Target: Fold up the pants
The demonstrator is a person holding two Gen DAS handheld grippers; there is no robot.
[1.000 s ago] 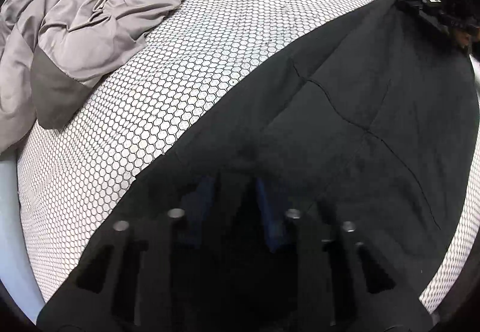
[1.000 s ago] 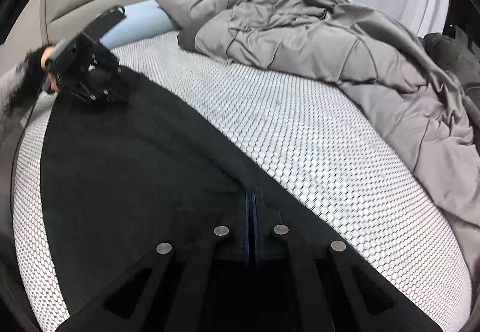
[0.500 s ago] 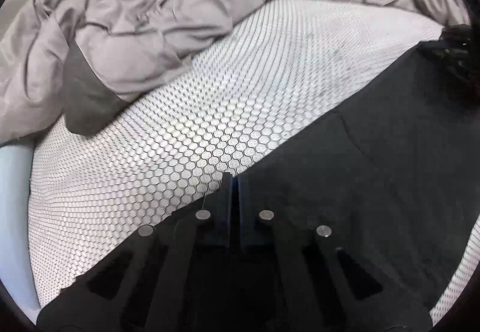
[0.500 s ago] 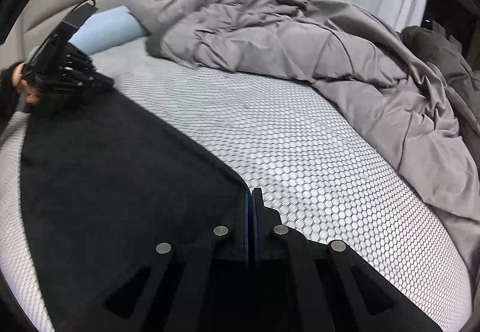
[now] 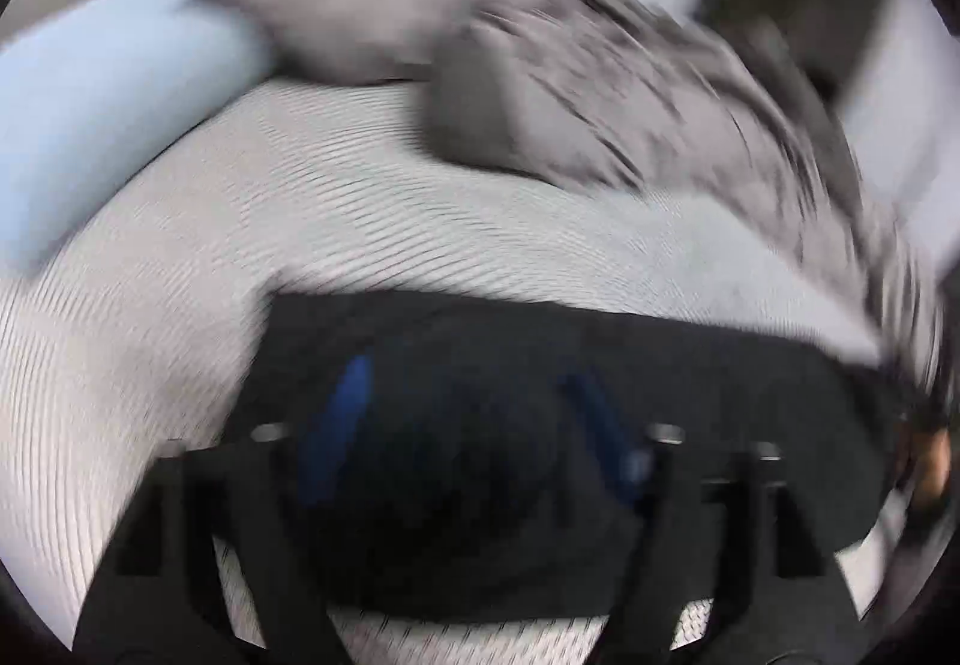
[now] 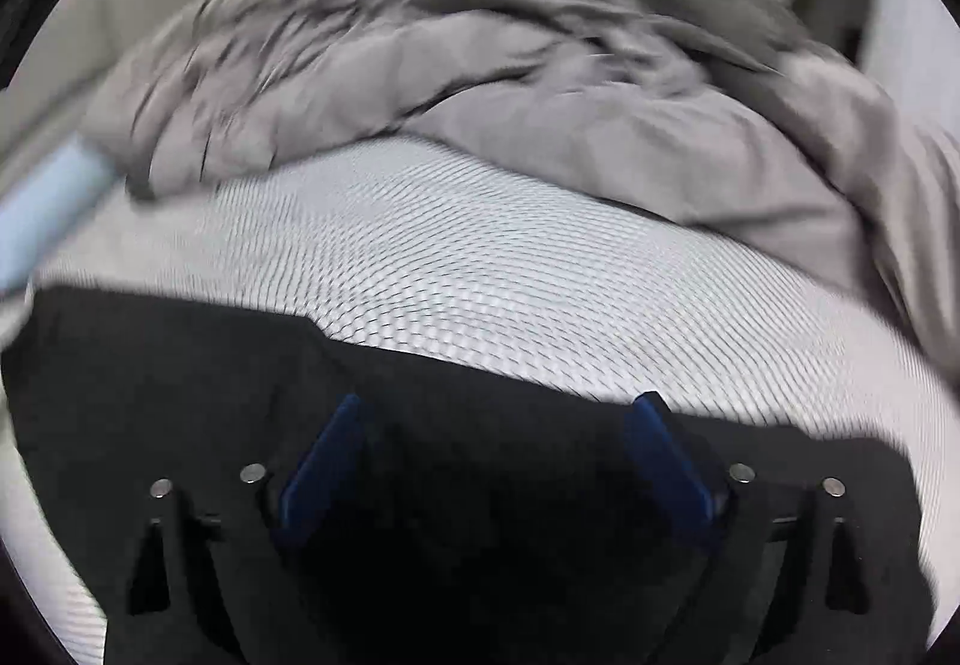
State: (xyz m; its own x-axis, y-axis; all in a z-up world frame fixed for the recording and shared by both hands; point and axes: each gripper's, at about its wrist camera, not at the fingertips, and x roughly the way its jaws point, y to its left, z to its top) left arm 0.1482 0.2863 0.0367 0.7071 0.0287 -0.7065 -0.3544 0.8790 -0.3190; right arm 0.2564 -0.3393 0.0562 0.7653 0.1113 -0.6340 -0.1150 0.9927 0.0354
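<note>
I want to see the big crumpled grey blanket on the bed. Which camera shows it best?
The right wrist view: the crumpled grey blanket spreads across the whole top of that picture, and its folds are fairly clear. The left wrist view shows the blanket too, but smeared by blur and running off toward the right edge.

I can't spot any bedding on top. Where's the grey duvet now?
The duvet lies bunched along the far side of the mattress, beyond the black pants; a blue pillow sits at its left end.
</note>
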